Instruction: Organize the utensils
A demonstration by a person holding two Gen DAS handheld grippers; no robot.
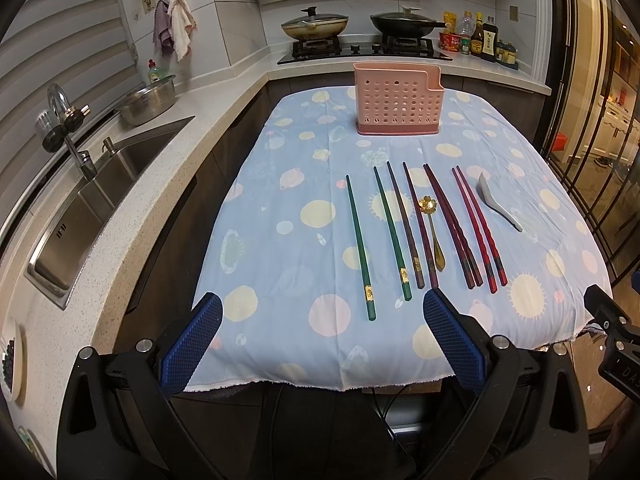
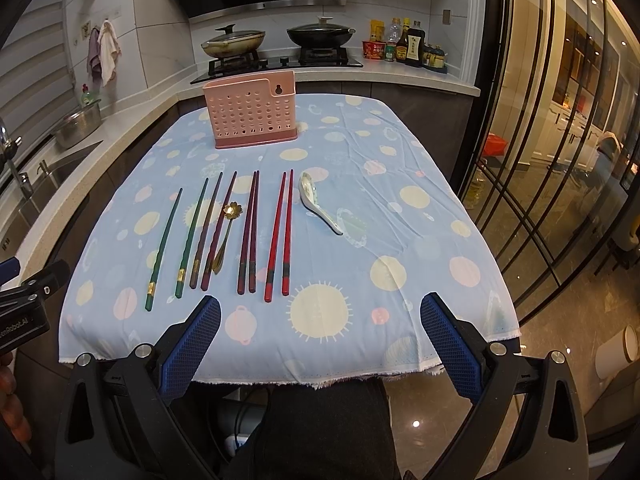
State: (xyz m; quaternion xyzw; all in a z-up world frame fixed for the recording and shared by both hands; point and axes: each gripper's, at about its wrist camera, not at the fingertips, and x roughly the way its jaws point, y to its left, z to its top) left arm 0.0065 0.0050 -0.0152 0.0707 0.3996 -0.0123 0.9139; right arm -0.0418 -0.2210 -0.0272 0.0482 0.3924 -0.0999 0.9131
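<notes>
The left gripper (image 1: 322,312) hangs over the near edge of the bench, its blue fingers (image 1: 192,344) wide apart with nothing between them. The right gripper (image 2: 320,314) does the same a little further right, also wide apart and holding nothing.

The bench has a blue cloth (image 2: 400,240) with pale spots. On it, past the grippers, the utensils lie in a row. From left to right come two green chopsticks (image 1: 360,248), set apart from each other, then two purple chopsticks (image 1: 416,224) with a small gold spoon (image 1: 430,228) just beside them. Next is a dark red pair (image 1: 452,228) lying close together, then a bright red pair (image 1: 478,228). A white spoon (image 2: 320,208) lies at the right end.

Further back stands a pink holder (image 1: 396,100) with round holes, upright, well apart from the row.
</notes>
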